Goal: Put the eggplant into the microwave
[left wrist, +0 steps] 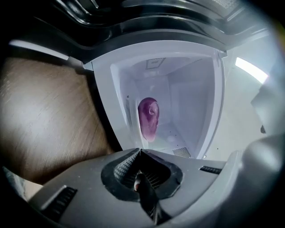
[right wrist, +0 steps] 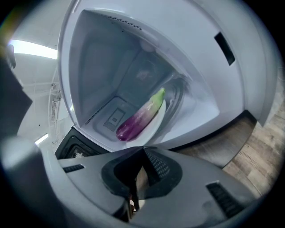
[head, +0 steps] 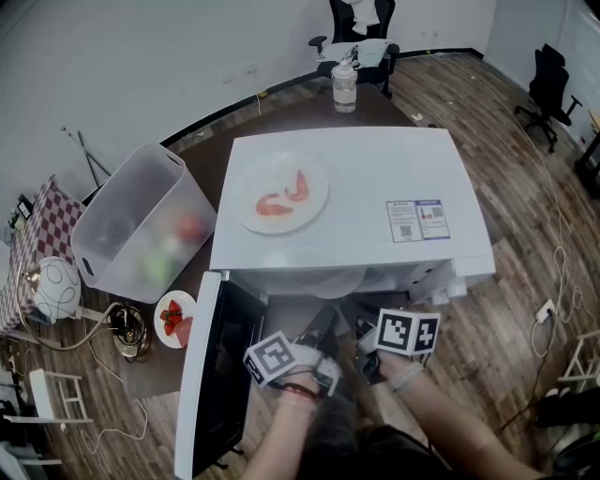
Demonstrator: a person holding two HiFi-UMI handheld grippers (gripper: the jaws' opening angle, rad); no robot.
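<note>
Now | eggplant (right wrist: 140,118) inside microwave (head: 375,169) | left gripper (left wrist: 140,151), right gripper (right wrist: 143,149): jaws together

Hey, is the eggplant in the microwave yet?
In: the eggplant lies on a white plate inside the open microwave.

White-painted wall (head: 141,56) w/ black baseboard (head: 225,113) on far side. Brown wood-plank floor (head: 525,216); thin pale cable (head: 561,272) trails at right. Dark brown bench (head: 300,108) mid-room. Black office chair (head: 361,23) behind it, 2nd black office chair (head: 548,89) far right. Red-white checkered cloth (head: 42,225) at left edge.
</note>
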